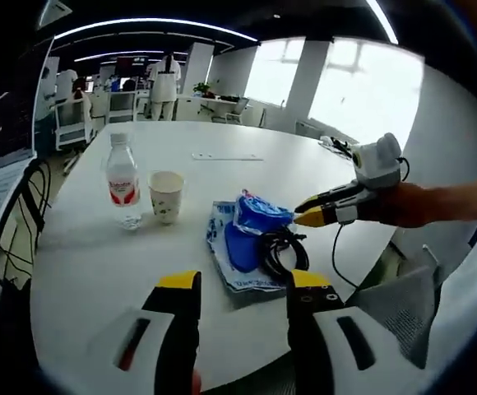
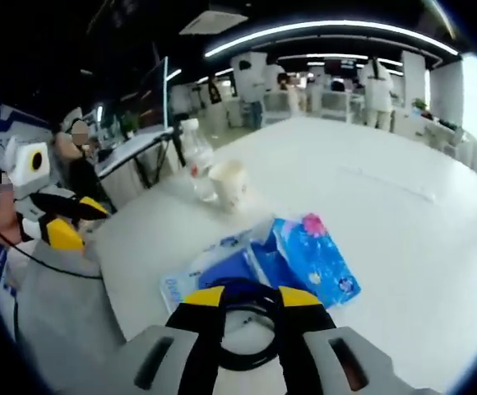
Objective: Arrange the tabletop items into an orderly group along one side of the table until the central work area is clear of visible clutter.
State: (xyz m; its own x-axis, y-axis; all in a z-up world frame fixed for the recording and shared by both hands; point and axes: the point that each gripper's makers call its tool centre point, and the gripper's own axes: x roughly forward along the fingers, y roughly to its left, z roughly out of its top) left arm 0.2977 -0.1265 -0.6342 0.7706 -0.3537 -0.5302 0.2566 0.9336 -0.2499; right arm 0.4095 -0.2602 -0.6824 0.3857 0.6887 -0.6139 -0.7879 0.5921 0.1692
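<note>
Bright open-plan office space stretches behind a large white table [image 1: 247, 169], with strip lights overhead and people standing far off. Taking the blue tissue pack [image 1: 259, 220] as the landmark: it lies near the table's close edge on top of a flat blue-and-white packet [image 1: 222, 255], with a coiled black cable [image 1: 281, 251] touching its near side. A water bottle [image 1: 122, 183] and a paper cup [image 1: 166, 196] stand upright just beside each other, well apart from the pack, towards the far left in the left gripper view.

The left gripper [image 1: 243, 288] hangs back over the near table edge, short of the pack, its jaws set wide apart with nothing between them. The right gripper [image 2: 251, 300] hovers directly over the cable coil by the pack; its jaws stand parted over the loop, but I cannot tell whether they already touch it, and it does not appear to be gripping yet. In the left gripper view, it reaches in from the right, tips pointing at the pack.

The step in hand looks like picking up the cable, the loosest item in the heap. The next move probably calls for lowering the right jaws astride one strand of the coil, closing firmly, then carrying it towards the bottle and cup so everything gathers along one side. A slack coil may unwind or drag the packet along.
</note>
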